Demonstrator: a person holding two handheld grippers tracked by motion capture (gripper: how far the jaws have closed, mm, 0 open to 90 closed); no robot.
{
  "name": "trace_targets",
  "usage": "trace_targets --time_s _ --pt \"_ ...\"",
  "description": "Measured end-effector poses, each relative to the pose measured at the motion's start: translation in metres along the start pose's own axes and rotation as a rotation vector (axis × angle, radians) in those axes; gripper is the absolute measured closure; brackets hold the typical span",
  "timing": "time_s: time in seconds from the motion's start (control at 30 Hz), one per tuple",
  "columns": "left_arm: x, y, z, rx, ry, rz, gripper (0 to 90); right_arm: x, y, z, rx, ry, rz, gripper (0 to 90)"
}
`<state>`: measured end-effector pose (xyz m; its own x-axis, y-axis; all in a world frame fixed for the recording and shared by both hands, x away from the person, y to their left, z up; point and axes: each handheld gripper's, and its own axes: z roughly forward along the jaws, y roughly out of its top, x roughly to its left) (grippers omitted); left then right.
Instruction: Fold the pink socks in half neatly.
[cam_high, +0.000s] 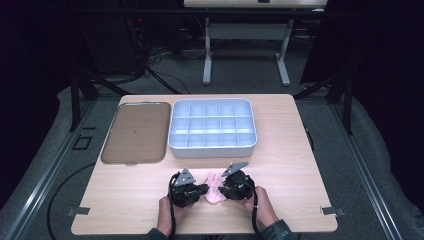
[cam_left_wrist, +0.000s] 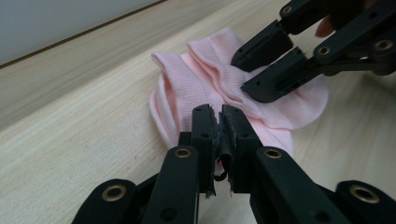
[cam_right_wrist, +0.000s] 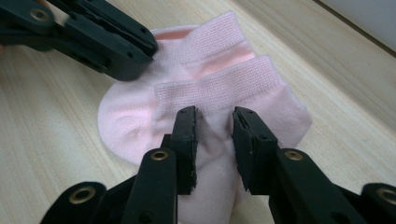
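Two pink socks (cam_high: 214, 188) lie stacked near the front edge of the wooden table (cam_high: 280, 130), between my two tools and touching both. My left gripper (cam_left_wrist: 218, 122) is clenched at the near edge of the pair; whether fabric is caught between the pads I cannot tell. My right gripper (cam_right_wrist: 214, 122) stands with its jaws apart, straddling a ridge of the upper sock just below its ribbed cuff, pads not yet pressing. From the right gripper view the socks' long axis runs away from me and to the right, cuffs at the far end. I judge the right hand is the nearer to a fresh hold. Beyond sit a white compartment box (cam_high: 212, 126) and a brown tray (cam_high: 136, 131)
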<state>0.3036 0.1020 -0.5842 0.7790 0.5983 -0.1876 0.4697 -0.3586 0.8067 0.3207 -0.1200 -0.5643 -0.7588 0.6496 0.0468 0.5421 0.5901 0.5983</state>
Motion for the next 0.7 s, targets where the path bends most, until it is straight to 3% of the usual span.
trace_targets --time_s 0.13,0.23,0.3,0.4,0.5,0.7 --pt "0.001 -0.004 -0.006 -0.007 0.014 0.0 83.7 -0.001 0.0 0.0 -0.006 0.004 0.016 70.4" --pt "0.002 -0.004 -0.002 0.02 0.02 -0.011 84.3 -0.001 -0.001 0.0 -0.012 0.011 0.024 70.0" --pt "0.002 -0.004 0.002 0.052 0.026 -0.021 84.6 -0.001 -0.001 -0.001 -0.008 0.014 0.032 62.7" --pt "0.0 -0.003 0.004 0.07 0.042 0.005 85.5 -0.001 -0.001 -0.004 -0.043 0.034 0.024 52.8" --pt "0.0 -0.003 0.004 0.068 0.046 0.001 86.0 -0.005 0.0 -0.012 -0.091 0.03 0.044 54.3" --pt "0.001 -0.003 0.005 0.066 0.041 -0.005 88.5 -0.005 0.006 -0.004 -0.009 -0.016 0.017 69.1"
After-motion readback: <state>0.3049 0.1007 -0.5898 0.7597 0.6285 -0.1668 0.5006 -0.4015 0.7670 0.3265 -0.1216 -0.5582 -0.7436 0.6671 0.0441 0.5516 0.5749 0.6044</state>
